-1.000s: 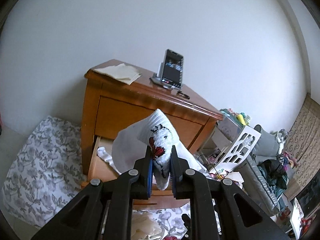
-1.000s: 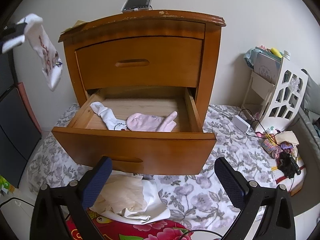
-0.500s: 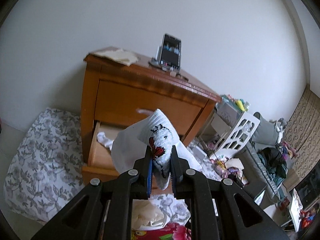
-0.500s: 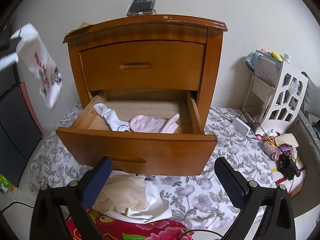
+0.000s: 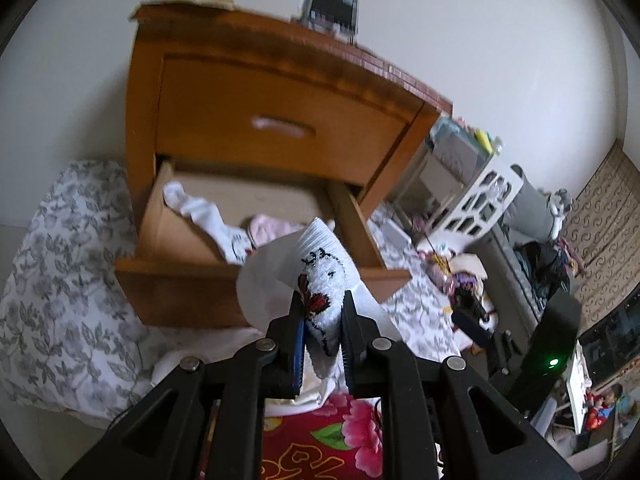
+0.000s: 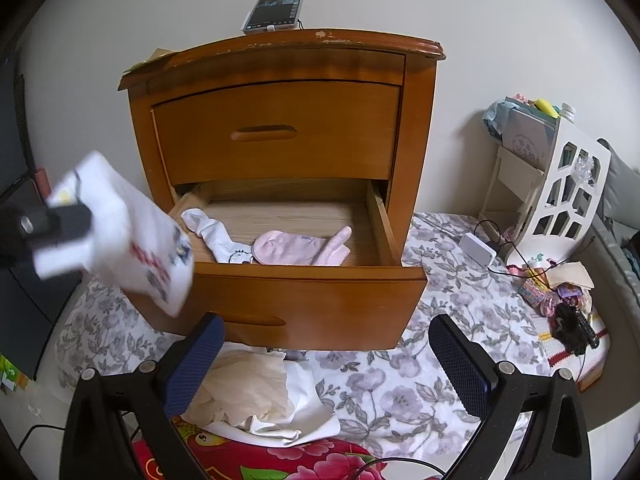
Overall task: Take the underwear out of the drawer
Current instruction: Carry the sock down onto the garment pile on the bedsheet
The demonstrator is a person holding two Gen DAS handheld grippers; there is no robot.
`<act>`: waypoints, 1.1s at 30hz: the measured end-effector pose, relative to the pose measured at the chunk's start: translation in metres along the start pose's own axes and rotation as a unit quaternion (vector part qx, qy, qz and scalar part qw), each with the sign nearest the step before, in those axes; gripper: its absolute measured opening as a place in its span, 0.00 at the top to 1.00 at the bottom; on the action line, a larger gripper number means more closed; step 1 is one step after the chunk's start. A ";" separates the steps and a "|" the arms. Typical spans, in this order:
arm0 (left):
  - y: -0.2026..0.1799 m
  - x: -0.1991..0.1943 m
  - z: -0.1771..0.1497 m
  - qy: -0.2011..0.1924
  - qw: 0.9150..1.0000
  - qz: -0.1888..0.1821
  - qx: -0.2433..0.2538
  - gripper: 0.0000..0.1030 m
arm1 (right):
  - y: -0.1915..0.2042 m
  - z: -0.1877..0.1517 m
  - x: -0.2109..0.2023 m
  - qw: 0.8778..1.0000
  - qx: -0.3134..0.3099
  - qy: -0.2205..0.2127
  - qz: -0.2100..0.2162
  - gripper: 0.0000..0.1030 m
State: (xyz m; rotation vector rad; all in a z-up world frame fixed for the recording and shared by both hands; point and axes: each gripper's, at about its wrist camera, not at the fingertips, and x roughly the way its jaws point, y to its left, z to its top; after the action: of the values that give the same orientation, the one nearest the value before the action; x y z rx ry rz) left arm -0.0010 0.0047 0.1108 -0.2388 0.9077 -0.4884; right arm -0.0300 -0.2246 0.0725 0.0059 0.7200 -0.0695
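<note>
Two grippers are in view, one in each of your hands, both angled down toward a wooden nightstand (image 6: 280, 152). Your left gripper (image 5: 322, 328) is clamped on a white sock (image 5: 320, 292) with red and black markings, pinching its cuff between the blue pads so the rest hangs loose in the air, left of and in front of the open lower drawer (image 6: 312, 284). Your right gripper (image 6: 326, 364) hangs in front of that drawer with its jaws spread wide and nothing between them.

From the right wrist view, the held sock is blurred and your left gripper is cut off at the left edge. From the left wrist view, the nightstand is smeared by motion, and the phone (image 6: 276, 10) on top is hard to read.

Inside the lower drawer lie a second white sock (image 6: 216, 236) at the left and a pink garment (image 6: 300, 248) in the middle, touching each other. The upper drawer (image 6: 276, 132) is shut. A heap of pale clothing (image 6: 256, 396) sits on the floral bedding (image 6: 400, 380) near the drawer front.
</note>
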 end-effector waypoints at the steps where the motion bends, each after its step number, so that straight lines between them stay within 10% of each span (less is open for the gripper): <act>1: -0.001 0.004 -0.001 0.006 1.000 -0.001 0.000 0.85 | 0.000 0.000 0.000 1.000 0.000 0.000 0.000 0.00; 22: -0.026 0.001 -0.003 0.013 0.998 -0.045 0.038 0.84 | -0.010 0.003 0.000 1.000 0.014 -0.005 -0.009 0.00; 33: 0.006 0.049 -0.020 0.085 0.996 -0.010 0.000 0.84 | -0.009 0.001 0.004 1.000 0.010 0.003 -0.007 0.00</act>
State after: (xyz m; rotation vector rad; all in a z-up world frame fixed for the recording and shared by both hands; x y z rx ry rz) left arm 0.0106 -0.0143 0.0625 -0.2093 1.0719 -0.5338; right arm -0.0268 -0.2338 0.0710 0.0196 0.7249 -0.0905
